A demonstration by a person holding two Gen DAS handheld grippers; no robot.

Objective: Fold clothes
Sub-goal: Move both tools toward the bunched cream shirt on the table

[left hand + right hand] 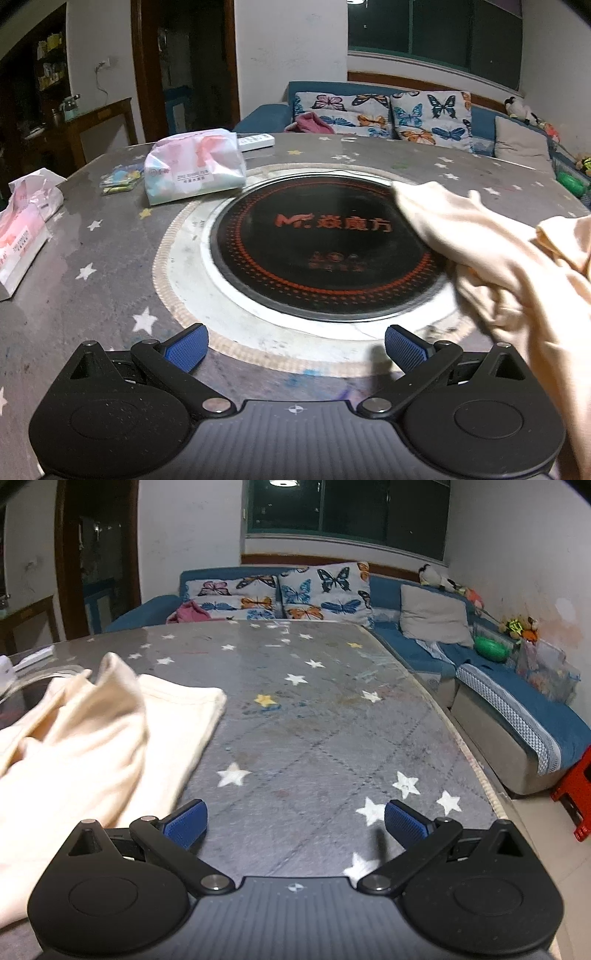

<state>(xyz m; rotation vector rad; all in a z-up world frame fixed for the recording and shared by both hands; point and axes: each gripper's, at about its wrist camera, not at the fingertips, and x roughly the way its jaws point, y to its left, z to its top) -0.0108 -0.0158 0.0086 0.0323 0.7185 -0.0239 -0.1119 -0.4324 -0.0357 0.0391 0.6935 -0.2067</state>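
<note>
A cream-coloured garment [509, 266] lies crumpled on the grey star-patterned table [110, 258], at the right of the left wrist view, overlapping the round black cooktop [314, 243]. In the right wrist view the same garment [92, 738] lies at the left. My left gripper [295, 349] is open and empty, above the table in front of the cooktop, left of the garment. My right gripper [295, 827] is open and empty above bare table [332, 720], just right of the garment's edge.
Two tissue packs [192, 170] [22, 236] and small coloured items [120, 179] lie at the left of the table, a white remote [255, 141] at the back. A blue sofa with butterfly cushions [295, 594] stands behind the table. A red stool [576, 794] stands at the right.
</note>
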